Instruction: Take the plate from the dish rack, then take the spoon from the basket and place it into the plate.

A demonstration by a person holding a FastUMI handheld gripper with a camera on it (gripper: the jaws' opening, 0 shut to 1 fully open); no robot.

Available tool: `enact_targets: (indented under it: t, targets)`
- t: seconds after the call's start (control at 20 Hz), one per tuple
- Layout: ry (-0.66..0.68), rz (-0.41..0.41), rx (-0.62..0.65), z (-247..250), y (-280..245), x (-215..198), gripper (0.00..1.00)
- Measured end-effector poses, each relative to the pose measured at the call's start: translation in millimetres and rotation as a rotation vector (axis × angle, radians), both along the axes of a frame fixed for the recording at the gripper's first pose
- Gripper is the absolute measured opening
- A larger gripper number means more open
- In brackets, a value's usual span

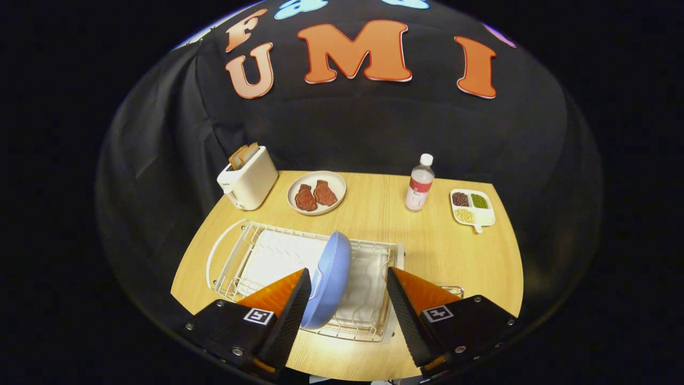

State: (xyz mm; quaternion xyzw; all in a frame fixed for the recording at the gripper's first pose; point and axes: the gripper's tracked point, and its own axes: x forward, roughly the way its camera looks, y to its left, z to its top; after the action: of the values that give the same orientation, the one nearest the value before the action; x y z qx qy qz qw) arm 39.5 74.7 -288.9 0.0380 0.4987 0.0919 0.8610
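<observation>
A blue plate [332, 278] stands on edge in the white wire dish rack [251, 256] on the wooden table. My gripper [348, 291] is open above the rack's near side. The plate's lower rim lies between the fingers, close against the left finger [291, 305] and well apart from the right finger [406, 307]. Whether the left finger touches the plate I cannot tell. A bit of a wire basket [454, 290] peeks out behind the right finger; its contents are hidden.
At the back of the table stand a white toaster [247, 179] with bread slices, a plate of reddish food [316, 192], a clear bottle [419, 183] and a small divided dish [472, 207] with beans. Bare wood lies right of the rack.
</observation>
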Motion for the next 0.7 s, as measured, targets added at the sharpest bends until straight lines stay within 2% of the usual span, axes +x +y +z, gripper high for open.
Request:
enact_targets:
  t: [0.15,0.4,0.65,0.7]
  targets:
    - [0.116,0.008,0.043,-27,14,-8,0.82]
    - [0.204,0.000,0.031,-60,29,-7,0.77]
    - [0.254,-0.016,-0.040,-88,38,-11,0.64]
    - [0.266,-0.019,-0.044,-93,41,-15,0.58]
